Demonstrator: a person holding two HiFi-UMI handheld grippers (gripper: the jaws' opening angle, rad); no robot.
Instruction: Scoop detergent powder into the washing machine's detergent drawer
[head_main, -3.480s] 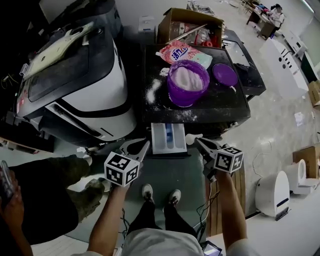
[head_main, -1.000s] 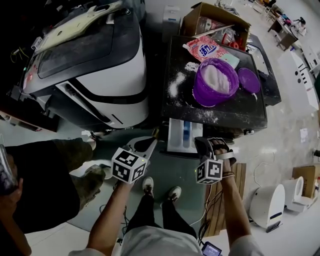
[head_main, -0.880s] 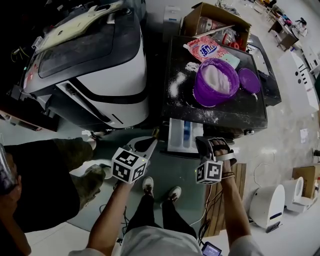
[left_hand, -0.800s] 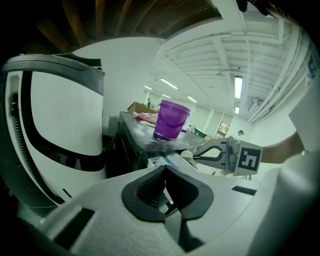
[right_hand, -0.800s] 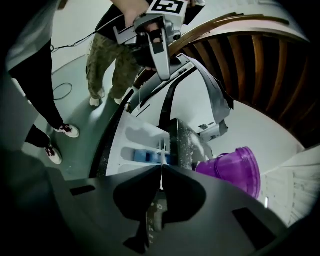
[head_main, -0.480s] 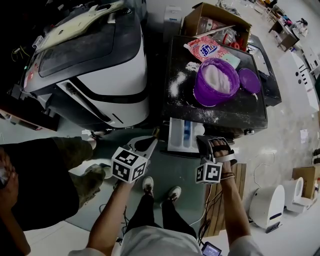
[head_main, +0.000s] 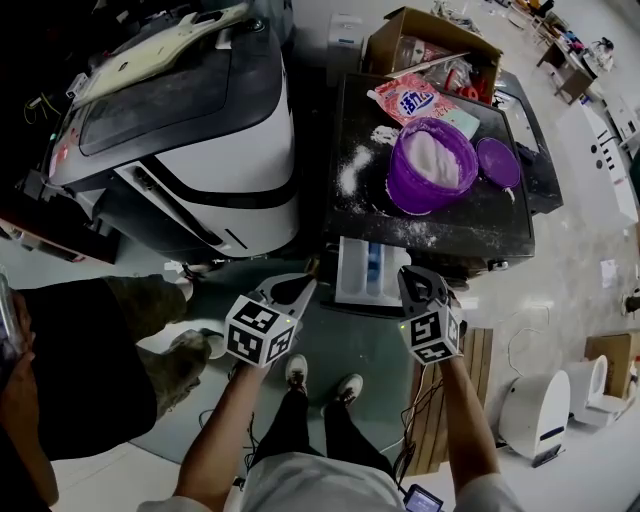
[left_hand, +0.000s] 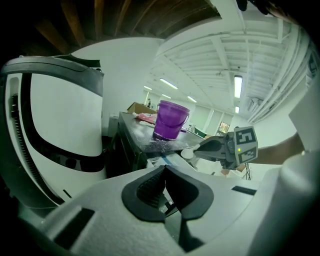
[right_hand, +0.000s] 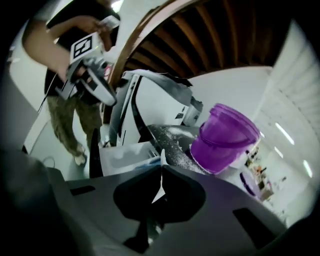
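The white detergent drawer (head_main: 366, 272) (right_hand: 125, 156) stands pulled out below a black top (head_main: 440, 232). On that top sits a purple bucket (head_main: 432, 165) (left_hand: 171, 120) (right_hand: 226, 137) full of white powder. My right gripper (head_main: 408, 276) (right_hand: 161, 172) hovers just right of the drawer's front corner. It is shut on the thin handle of a white scoop (right_hand: 160, 161), whose round bowl (left_hand: 187, 153) shows in the left gripper view. My left gripper (head_main: 303, 287) (left_hand: 165, 172) hangs left of the drawer, shut and holding nothing.
A white and black washing machine (head_main: 190, 130) fills the left. Spilled powder (head_main: 352, 170), a purple lid (head_main: 497, 160) and a pink detergent bag (head_main: 410, 100) lie on the black top, with a cardboard box (head_main: 430, 45) behind. A person in olive trousers (head_main: 130, 340) stands at left.
My right gripper has rolled over, so its marker cube now faces up, and its tip has swung toward the drawer. The left gripper has stayed put.
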